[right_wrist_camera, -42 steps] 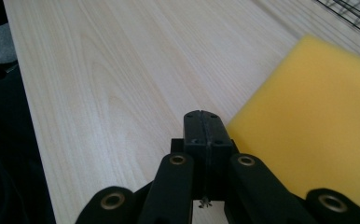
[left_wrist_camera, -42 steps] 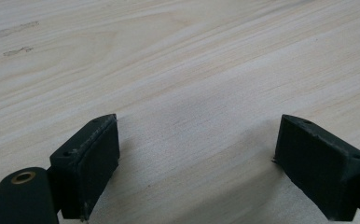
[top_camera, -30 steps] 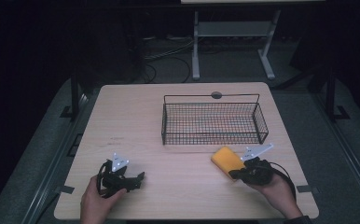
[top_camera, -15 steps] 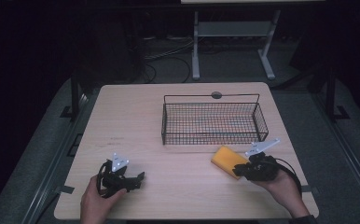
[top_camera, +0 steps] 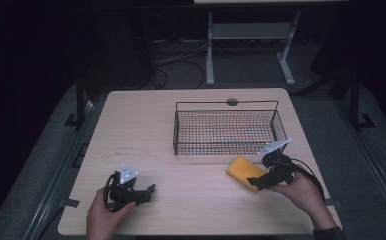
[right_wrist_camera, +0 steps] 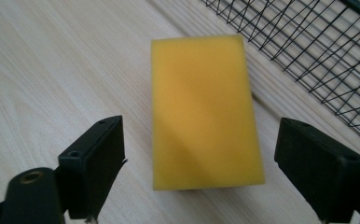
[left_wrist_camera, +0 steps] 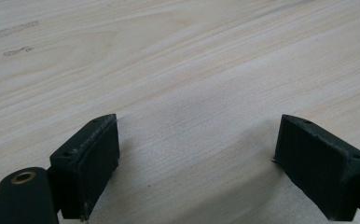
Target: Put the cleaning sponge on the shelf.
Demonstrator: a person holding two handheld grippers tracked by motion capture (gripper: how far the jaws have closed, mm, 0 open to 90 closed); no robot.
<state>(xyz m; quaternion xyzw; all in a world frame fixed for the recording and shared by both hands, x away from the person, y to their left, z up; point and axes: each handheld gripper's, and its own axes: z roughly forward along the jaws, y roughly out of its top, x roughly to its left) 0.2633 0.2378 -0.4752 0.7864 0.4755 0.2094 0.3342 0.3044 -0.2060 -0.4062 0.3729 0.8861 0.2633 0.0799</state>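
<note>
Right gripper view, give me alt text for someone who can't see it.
A yellow sponge lies flat on a pale wooden table, ahead of the open right gripper. A black wire basket sits at upper right.

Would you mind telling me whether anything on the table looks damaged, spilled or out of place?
Nothing stands out. The yellow sponge lies flat and intact on the table beside the upright wire basket.

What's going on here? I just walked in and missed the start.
A person holds a gripper in each hand at a wooden table. The right gripper is open, its jaws either side of a yellow sponge lying flat beside a wire basket. The left gripper rests open over bare wood.
</note>
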